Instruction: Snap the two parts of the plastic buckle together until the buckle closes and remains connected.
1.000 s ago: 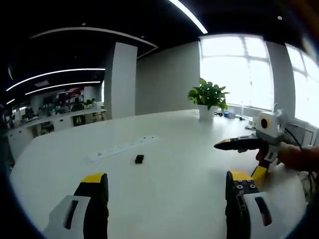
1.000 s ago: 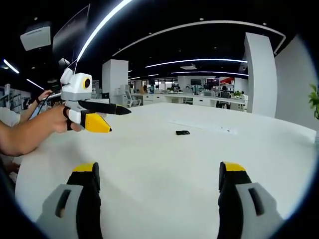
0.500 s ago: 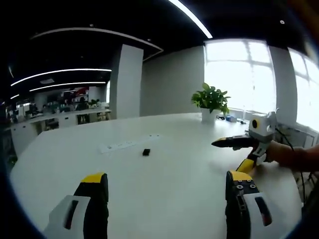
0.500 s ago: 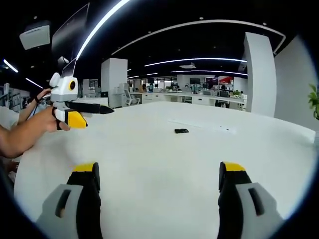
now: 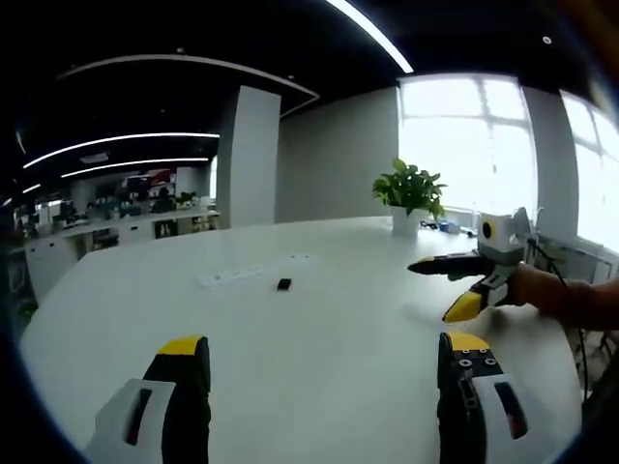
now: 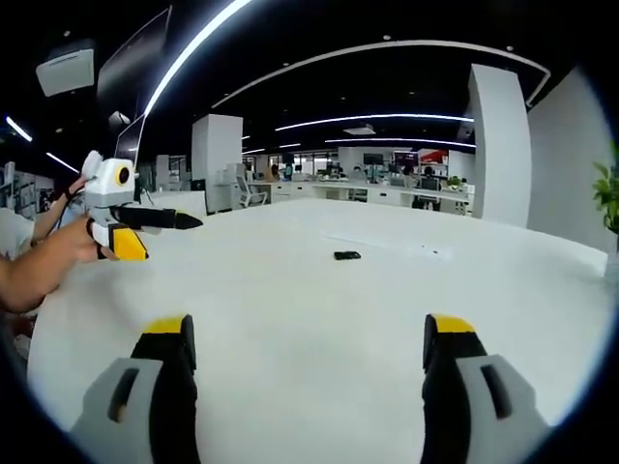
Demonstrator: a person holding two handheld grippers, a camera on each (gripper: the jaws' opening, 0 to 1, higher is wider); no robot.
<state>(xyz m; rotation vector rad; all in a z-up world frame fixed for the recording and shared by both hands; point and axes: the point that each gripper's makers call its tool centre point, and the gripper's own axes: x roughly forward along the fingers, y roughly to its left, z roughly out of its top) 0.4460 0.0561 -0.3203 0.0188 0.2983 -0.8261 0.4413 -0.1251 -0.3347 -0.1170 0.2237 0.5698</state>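
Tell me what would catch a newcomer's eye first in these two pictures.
Probably the big bare white table, with one small black buckle lying far out on it beside a white power strip. Next, both tools held open above it, the right tool in a hand, and the potted plant by the bright window.

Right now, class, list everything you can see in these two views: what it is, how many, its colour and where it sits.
Table: one, white, broad, under everything.
Buckle: one small black item, mid-table; too small to tell its parts.
Power strip: one, white, just beyond the buckle.
Potted plant: one, green leaves, white pot, far table edge near windows.
Pillar: one, white, behind the table.
Left tongs: black jaws, yellow tips, spread apart, empty.
Right tongs: same colours, spread apart, empty.
Hand: one, holding the left tongs.
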